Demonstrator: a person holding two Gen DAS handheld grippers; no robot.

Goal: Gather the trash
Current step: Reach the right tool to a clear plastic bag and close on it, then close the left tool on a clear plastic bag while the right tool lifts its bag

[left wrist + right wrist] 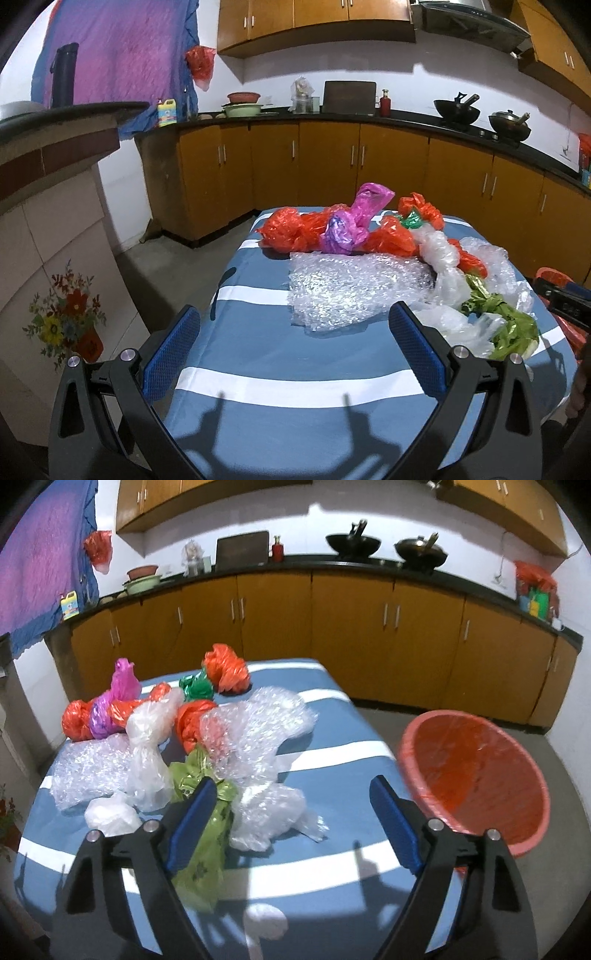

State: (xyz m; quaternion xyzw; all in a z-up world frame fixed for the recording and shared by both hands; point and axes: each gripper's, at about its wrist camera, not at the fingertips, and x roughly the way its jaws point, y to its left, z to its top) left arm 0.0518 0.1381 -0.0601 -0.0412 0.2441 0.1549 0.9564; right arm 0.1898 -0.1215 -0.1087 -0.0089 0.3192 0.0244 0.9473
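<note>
A heap of plastic trash lies on the blue-and-white striped table (266, 354) (332, 775): orange bags (291, 230) (225, 668), a pink-purple bag (351, 221) (118, 690), bubble wrap (340, 291) (251, 731), clear bags (443, 258) (147, 746) and a green wrapper (509, 328) (207, 853). My left gripper (295, 321) is open and empty, just short of the bubble wrap. My right gripper (293, 792) is open and empty above a clear bag (273, 816); its left finger overlaps the green wrapper. A red bin (476, 775) lined with an orange bag stands right of the table.
Brown kitchen cabinets (332, 155) (351, 627) under a black counter run behind the table, with woks (458, 109) (352, 542), bowls and bottles on it. A tiled counter (55, 184) stands at the left. Grey floor surrounds the table.
</note>
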